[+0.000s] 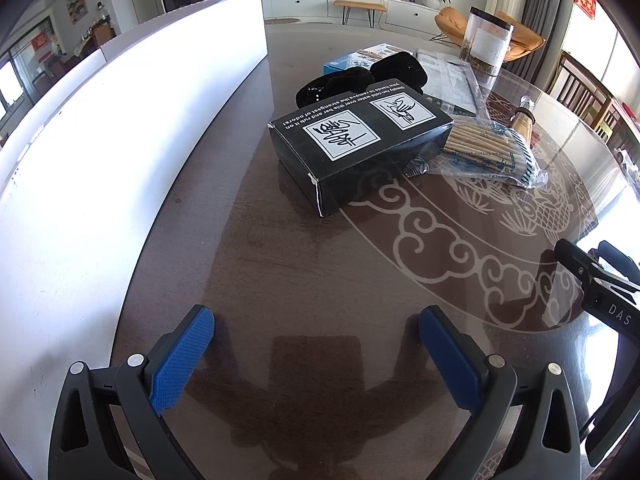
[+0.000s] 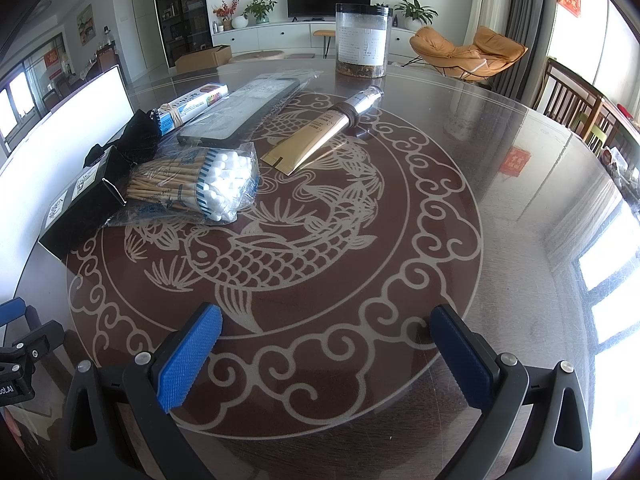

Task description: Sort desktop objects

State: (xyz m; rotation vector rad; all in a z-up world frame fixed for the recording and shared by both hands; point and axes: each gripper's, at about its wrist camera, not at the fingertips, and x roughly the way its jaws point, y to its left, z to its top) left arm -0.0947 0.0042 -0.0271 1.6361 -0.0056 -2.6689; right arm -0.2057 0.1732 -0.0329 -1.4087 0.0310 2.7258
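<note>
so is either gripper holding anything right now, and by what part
Nothing is held. The left hand-held gripper and right hand-held gripper are both open over the table, with only bare tabletop between their pads.

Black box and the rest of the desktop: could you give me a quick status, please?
Left gripper and right gripper open, empty. Black box, cotton swabs, gold tube untouched. Path clear.

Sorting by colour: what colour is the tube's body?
Gold, with a silver cap; the tube shows best in the right wrist view.
</note>
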